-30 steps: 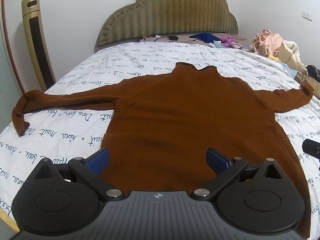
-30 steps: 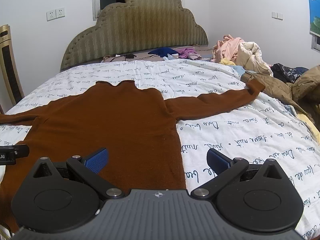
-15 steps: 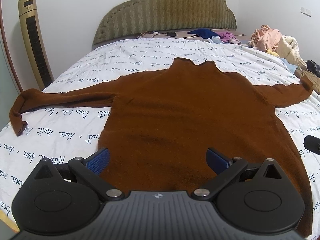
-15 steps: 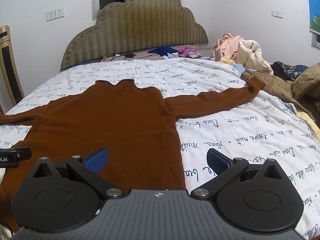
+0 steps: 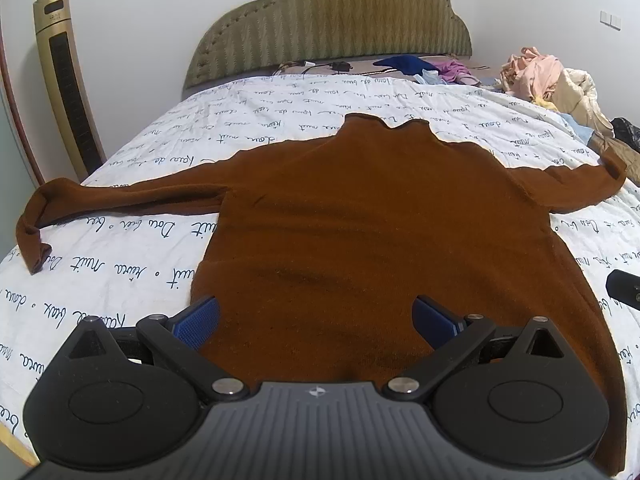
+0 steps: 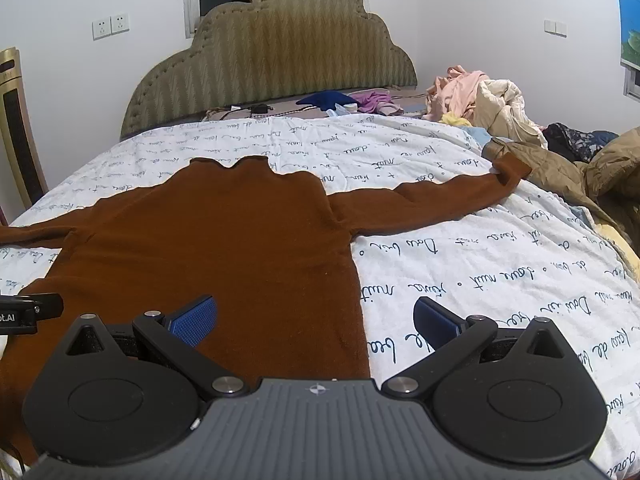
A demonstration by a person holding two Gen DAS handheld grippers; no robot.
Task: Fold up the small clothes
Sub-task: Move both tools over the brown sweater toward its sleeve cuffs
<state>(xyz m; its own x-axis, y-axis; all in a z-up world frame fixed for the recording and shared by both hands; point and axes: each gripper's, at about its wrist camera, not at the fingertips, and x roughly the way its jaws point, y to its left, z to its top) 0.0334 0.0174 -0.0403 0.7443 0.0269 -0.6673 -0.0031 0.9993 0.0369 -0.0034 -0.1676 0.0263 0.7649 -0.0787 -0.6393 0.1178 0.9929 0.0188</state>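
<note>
A brown sweater lies spread flat, front or back up I cannot tell, on the bed with its printed white cover, collar toward the headboard and hem toward the cameras, so the whole garment is laid out ready for a first fold. Both sleeves are stretched straight out to the sides: the left sleeve runs to the bed's edge, where its cuff curls and drops over, and the right sleeve reaches toward a tan jacket and a heap of other clothes at the far right corner. That layout suits a sleeve-first fold, each arm of the sweater being free to swing inward across the body. The left tool hovers over the hem near the sweater's left side, its blue-padded fingers spread wide apart with nothing between them. The right tool straddles the sweater's right side edge, one finger over the knit and the other over bare cover, likewise wide apart and empty. Each tool's tip shows at the margin of the other's view, so they sit side by side along the hem. Whether either tool touches the cloth is hard to say from this low angle; they look slightly above it. Nothing is folded yet.
</note>
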